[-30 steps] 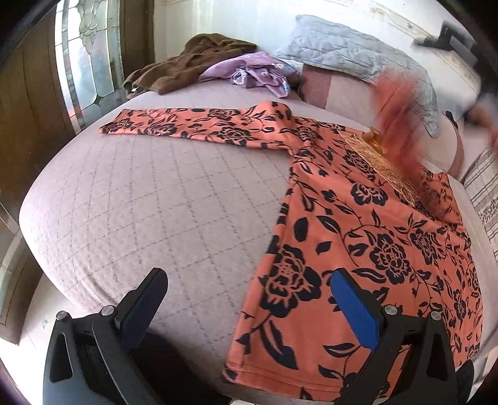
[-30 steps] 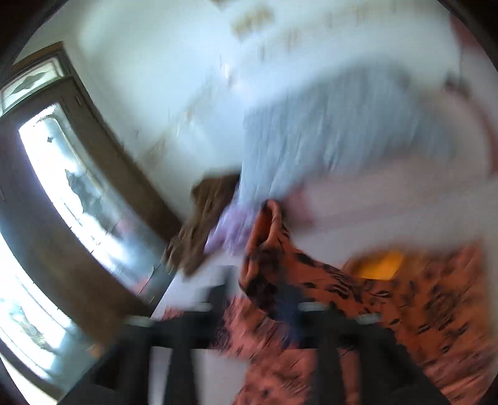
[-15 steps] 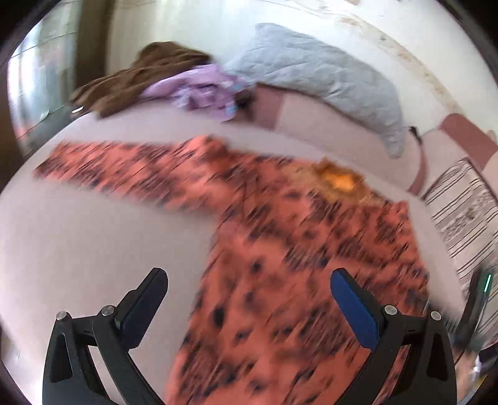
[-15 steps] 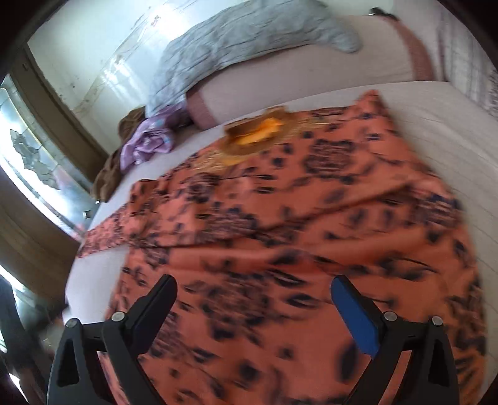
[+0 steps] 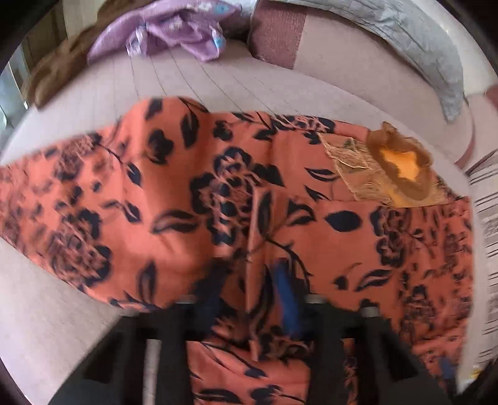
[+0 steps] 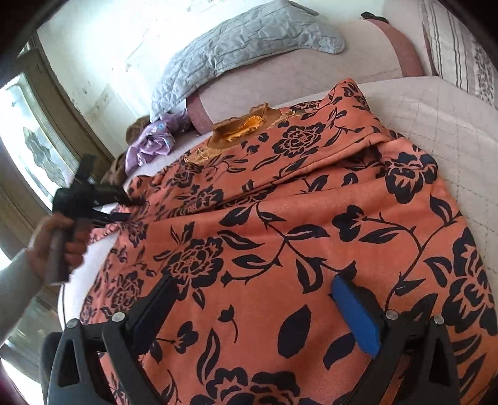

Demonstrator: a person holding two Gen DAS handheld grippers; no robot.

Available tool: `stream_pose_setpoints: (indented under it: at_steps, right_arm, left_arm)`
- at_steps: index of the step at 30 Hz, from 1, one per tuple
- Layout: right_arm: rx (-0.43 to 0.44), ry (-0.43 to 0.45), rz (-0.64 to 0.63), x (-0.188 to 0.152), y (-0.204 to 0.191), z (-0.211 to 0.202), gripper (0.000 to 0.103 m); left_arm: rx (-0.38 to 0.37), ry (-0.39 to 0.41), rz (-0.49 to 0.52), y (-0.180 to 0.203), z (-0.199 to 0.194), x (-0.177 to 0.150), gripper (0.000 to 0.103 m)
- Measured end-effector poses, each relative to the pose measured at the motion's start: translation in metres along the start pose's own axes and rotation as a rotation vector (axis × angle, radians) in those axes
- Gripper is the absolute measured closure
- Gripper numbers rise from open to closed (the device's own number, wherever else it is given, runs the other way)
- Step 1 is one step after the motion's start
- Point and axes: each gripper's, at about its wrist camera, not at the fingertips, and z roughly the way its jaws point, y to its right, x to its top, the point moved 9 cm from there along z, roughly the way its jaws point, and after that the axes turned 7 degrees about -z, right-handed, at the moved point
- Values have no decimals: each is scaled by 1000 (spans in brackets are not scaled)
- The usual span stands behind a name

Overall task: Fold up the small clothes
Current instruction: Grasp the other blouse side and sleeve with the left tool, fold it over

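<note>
Garment pinched by left claw, right claw spread above it

Garment (image 6: pixel 311 224), orange-pink with black floral print, lies spread on the bed (image 6: pixel 435 124) and fills most of both views. Left claw (image 5: pixel 252 280) sits at the near edge of the cloth, its blue pads drawn close together with a raised ridge of fabric pinched between them; view is motion-blurred. In the right wrist view the same left claw (image 6: pixel 124 202) shows at the garment's left edge, gripped by a hand (image 6: pixel 53 246), fingers on the cloth. Right claw (image 6: pixel 258 299) has its jaws wide apart, nothing between them, low over the lower body of the garment; contact with the cloth cannot be told. Fabric looks thin, soft, matte, with shallow creases and one sleeve folded across the chest. Neckline patch (image 5: pixel 389 168) is golden-brown with embroidery, at the far end. Bed cover is pale mauve with diamond quilting. Farther back: crumpled lilac cloth (image 5: pixel 174 28), brown cloth (image 5: pixel 62 62) beside it, long bolster (image 6: pixel 295 81), grey quilted pillow (image 6: pixel 249 40) on top, striped pillow (image 6: pixel 460 46) at right.
</note>
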Motion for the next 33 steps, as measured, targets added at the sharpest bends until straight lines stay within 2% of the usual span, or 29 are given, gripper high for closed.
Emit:
stream_pose_setpoints:
  at_steps: [1,2,6,7,8,11,12,13,15,17,20,21,23,24,25,26,27,28,30,31,32,33]
  right_arm:
    - [1,1,-1,0,0,0,2]
    - [0,2,-2,0,0,0,2]
    - [5,5,1,-1,-3,0,2]
    - [5,5,1,-1,-3,0,2]
    - [5,5,1,-1,-4,1,2]
    - [2,0,-2,-2,-5,3,1]
    - [-3,-10,-4,-1,-6,3,1]
    - [-11,-27,-6,0,-6,3,1]
    - [0,-76,12,11,-8,0,1]
    - [65,-29,53,38,-8,-11,1]
    - [89,54,105,104,15,-16,1]
    - [111,60,155,130,32,-6,1]
    - [105,62,230,158,63,14,1]
    - [82,29,270,166,86,35,1]
    - [28,-54,324,161,114,63,2]
    - [-16,-133,389,148,135,82,2]
    - [14,-89,453,147,144,87,1]
    - [1,-55,446,153,140,81,1]
    - [-22,-62,381,159,118,68,1]
    - [-12,-28,318,159,98,54,1]
    - [1,-7,265,154,81,43,1]
    - [15,-5,199,144,61,33,1]
  left_arm:
    - [-22,7,5,3,-5,2,101]
    - [-16,47,13,5,-14,7,101]
    - [-2,363,133,33,-90,30,101]
    - [5,420,135,34,-101,34,101]
    - [18,434,131,34,-100,35,101]
    - [107,271,149,20,-42,20,101]
    - [150,191,145,10,-16,11,101]
    - [160,122,126,0,4,0,99]
    - [154,189,131,-3,-1,-3,97]
    - [173,194,150,-3,-5,-7,97]
    - [177,192,143,-2,-5,-7,97]
    - [174,193,137,-2,-5,-7,97]
    - [170,197,127,1,-1,-4,97]
    - [168,199,128,1,0,-7,97]
    - [164,199,133,3,0,-6,95]
    - [155,185,133,2,-2,-6,93]
    - [132,172,121,0,-6,-9,90]
    - [64,168,78,-5,-18,-8,83]
    - [-23,209,-4,-20,-40,-5,63]
    - [-71,259,-78,-40,-62,-4,44]
    - [-93,305,-137,-59,-78,-3,30]
    - [-103,348,-197,-79,-91,-3,28]
